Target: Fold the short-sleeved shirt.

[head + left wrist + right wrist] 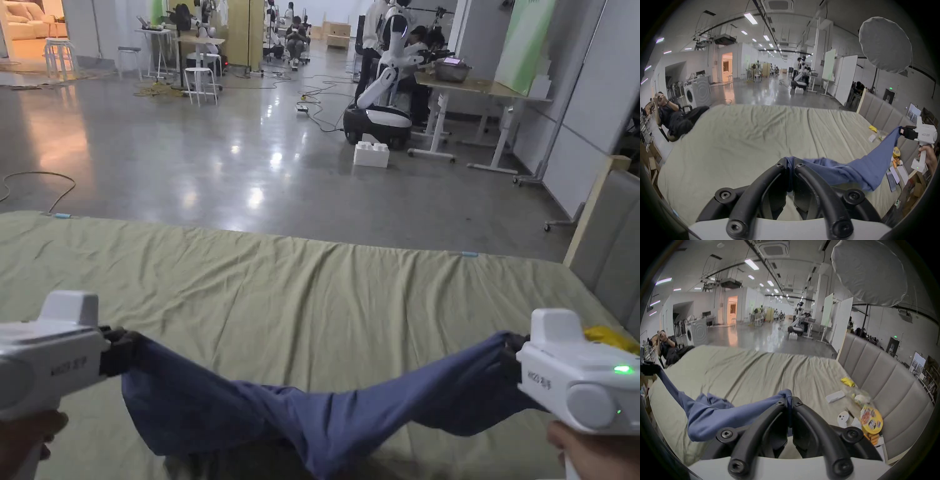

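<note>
While my L gripper at 8 o'clock and R gripper at 4 o'clock both have jaws clamped on the blue shirt, it hangs stretched btwn them. Its middle sags at 6 o'clock, just above the green bed sheet.

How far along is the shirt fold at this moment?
Early stage. Done: the blue shirt has been picked up, the left gripper and the right gripper each shut on a bunched end. In hand: it hangs stretched between them above the green sheet, sagging and twisted in the middle. Left: spreading it flat and every fold; no crease or folded layer shows yet.
</note>
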